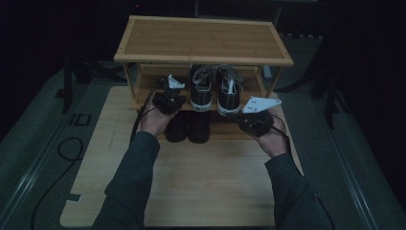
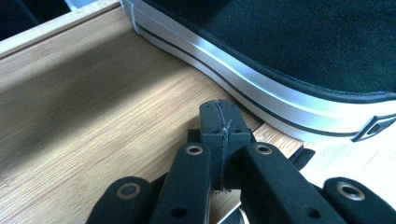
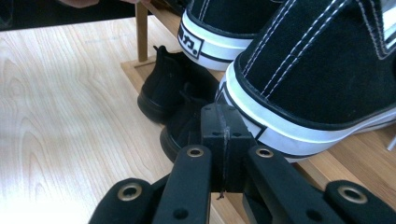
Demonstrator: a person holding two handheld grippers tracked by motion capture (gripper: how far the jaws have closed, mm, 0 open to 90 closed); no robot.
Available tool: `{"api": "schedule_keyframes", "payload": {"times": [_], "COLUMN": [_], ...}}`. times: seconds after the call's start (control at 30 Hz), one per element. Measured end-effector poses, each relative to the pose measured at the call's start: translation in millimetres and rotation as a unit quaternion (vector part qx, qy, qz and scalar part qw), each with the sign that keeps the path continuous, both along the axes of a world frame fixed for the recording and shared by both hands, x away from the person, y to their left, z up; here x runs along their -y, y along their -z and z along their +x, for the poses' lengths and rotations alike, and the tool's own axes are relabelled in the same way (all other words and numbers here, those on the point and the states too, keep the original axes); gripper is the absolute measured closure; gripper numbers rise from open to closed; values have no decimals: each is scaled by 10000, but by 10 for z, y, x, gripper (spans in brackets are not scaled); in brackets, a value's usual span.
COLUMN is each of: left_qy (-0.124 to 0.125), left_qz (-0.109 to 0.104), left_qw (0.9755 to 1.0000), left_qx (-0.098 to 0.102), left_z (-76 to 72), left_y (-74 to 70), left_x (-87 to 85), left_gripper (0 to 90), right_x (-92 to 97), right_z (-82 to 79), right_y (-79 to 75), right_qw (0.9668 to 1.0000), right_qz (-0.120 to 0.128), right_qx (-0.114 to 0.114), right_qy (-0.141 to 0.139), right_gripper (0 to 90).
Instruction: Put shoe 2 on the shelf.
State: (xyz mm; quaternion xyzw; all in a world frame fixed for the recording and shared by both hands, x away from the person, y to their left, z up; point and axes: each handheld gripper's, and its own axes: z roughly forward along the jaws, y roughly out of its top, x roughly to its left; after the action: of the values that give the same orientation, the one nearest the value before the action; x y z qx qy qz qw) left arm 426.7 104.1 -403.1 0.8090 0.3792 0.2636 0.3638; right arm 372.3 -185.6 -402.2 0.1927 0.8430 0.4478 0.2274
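- Bamboo shoe rack stands at the far end of the counter; a pair of black-and-white sneakers sits heel-out on its middle shelf, a pair of black shoes below.
- Left gripper, jaws pressed together and empty, rests on the shelf just beside the left sneaker's sole.
- Right gripper, likewise closed on nothing, points at the right sneaker's heel.
- Step judged: approach before a grasp. Next move calls for opening the jaws around a heel.
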Motion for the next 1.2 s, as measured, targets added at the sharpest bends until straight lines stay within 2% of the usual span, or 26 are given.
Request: {"api": "schedule_keyframes", "payload": {"times": [0.2, 0.27, 0.57, 1.2], "left_qy": [1, 5, 11, -41], "left_qz": [0, 2, 53, 78], "left_qw": [10000, 10000, 10000, 10000], "left_qx": [0, 2, 4, -46], "left_z": [0, 1, 3, 2], "left_y": [0, -1, -6, -19], "left_x": [0, 0, 4, 27], "left_gripper": [900, 900, 900, 900], "right_x": [-71, -97, -135, -183], "right_z": [30, 42, 110, 182], "right_y": [-40, -33, -3, 10], "right_qw": [10000, 10000, 10000, 9998], "right_qz": [24, -37, -17, -205], "right_qx": [9, 19, -64, -67], "right_qy": [-17, -11, -35, -20], "right_gripper": [900, 900, 900, 900]}}
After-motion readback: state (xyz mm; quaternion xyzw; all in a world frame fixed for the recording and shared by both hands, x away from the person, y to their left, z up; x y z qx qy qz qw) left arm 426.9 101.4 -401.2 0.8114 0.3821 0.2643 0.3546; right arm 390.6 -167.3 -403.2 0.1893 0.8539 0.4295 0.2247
